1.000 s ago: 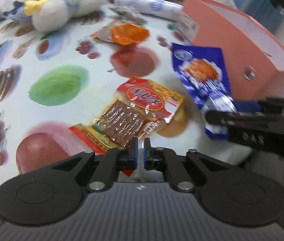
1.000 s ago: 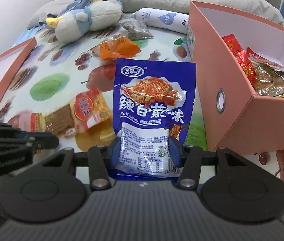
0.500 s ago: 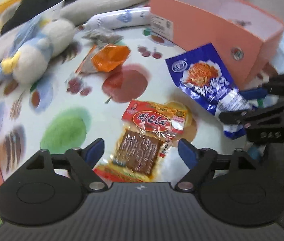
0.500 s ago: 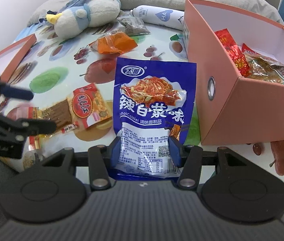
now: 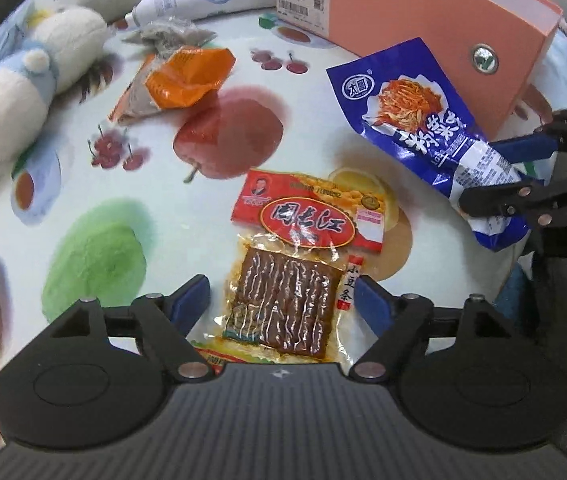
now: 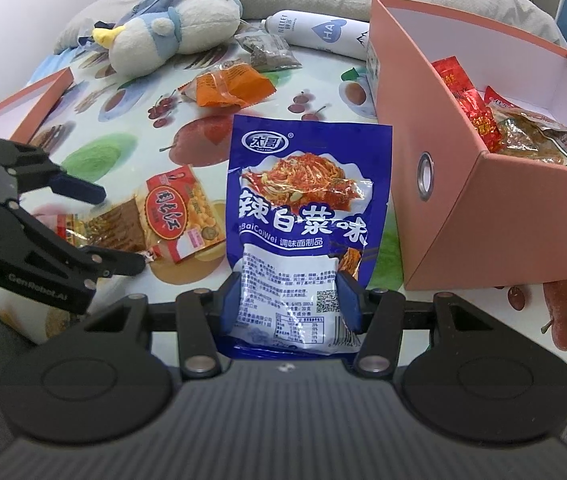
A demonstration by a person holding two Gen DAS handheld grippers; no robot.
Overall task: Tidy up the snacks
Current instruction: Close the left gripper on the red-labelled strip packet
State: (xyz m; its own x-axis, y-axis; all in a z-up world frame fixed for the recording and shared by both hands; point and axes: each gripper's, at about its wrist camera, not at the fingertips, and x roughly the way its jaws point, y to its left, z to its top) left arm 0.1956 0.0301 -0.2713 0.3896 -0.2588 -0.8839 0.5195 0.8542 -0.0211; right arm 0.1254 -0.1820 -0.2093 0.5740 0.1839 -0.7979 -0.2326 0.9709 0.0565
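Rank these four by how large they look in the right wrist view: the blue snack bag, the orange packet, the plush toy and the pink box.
1. pink box
2. blue snack bag, though it sits nearest the camera, which inflates it
3. plush toy
4. orange packet

Your left gripper [image 5: 282,303] went from shut to wide open, narrowed slightly, and dropped toward the red-and-clear packet of brown dried tofu strips [image 5: 295,276], which now lay between its blue pads, untouched.
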